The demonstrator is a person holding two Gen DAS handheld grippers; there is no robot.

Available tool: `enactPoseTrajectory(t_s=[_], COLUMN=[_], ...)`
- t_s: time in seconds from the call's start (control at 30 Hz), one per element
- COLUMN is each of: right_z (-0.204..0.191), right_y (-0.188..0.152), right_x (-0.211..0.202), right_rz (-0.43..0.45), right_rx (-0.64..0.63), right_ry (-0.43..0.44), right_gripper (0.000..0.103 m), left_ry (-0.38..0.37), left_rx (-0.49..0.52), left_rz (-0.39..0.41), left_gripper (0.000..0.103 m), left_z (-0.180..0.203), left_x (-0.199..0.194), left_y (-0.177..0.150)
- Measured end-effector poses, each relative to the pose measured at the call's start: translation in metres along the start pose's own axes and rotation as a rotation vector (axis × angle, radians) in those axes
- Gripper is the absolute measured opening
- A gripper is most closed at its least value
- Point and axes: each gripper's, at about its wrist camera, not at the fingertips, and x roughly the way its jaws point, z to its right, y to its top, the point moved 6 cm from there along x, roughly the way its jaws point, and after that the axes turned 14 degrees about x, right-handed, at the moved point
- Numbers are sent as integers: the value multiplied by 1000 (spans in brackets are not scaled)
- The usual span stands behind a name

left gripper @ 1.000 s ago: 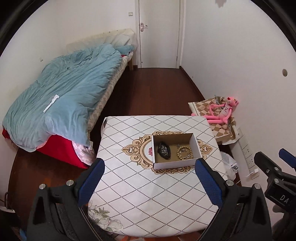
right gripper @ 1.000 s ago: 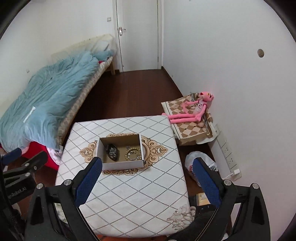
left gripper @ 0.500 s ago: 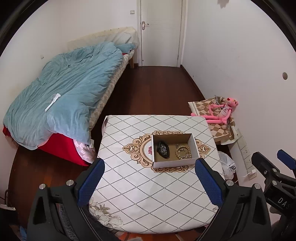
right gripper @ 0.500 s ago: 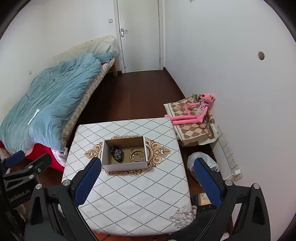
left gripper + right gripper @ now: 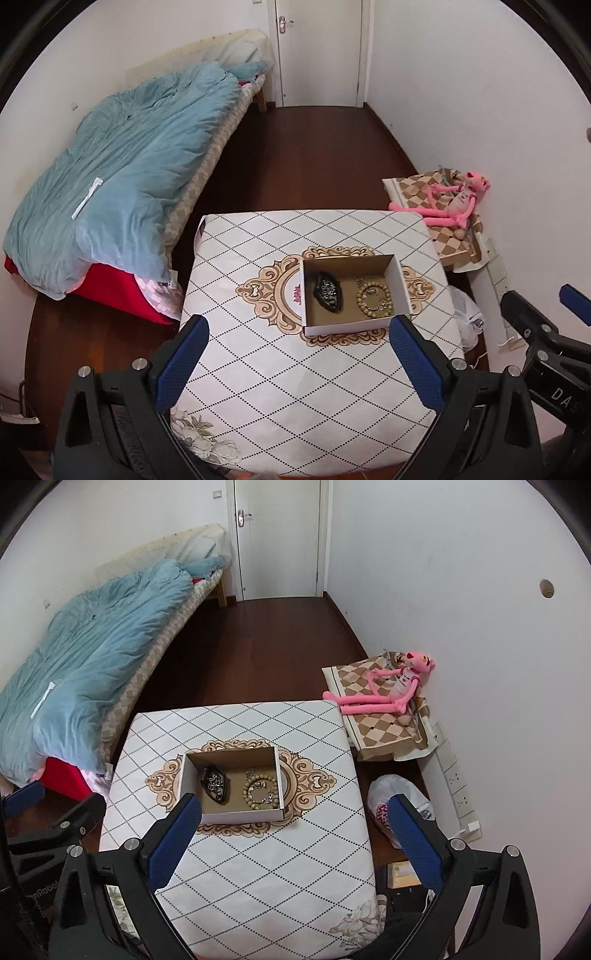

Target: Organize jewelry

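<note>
On the patterned table (image 5: pixel 295 406), the cardboard box (image 5: pixel 347 325) holds a beaded bracelet (image 5: pixel 373 299) right of a dark jewelry pile (image 5: pixel 327 291). Left gripper (image 5: pixel 295 360) and right gripper (image 5: pixel 291 840) hover near, jaws apart, empty.

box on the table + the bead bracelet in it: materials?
Box: looks like thin cardboard, matte, white outside and plain brown inside, with folded walls and raw edges.
Bead bracelet: round tan beads, probably wood or a wood-look material, dull sheen; small silvery bits among them look like metal. Too small to be sure.
</note>
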Motion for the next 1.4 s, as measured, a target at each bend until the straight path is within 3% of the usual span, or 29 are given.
enactPoseTrajectory(t_s=[0.23,1.4], right_z=[-2,-3], right_y=[2,-4], right_x=[17,23], right_rz=[-28,-55], right_rx=[-11,-31], right_ry=[-10,-7], right_gripper=[102,103], left_ry=[7,16], left_rx=[-2,-2], left_rz=[-25,-20], left_gripper=[100,100], left_z=[-3,-3], left_x=[12,14], left_y=[2,0])
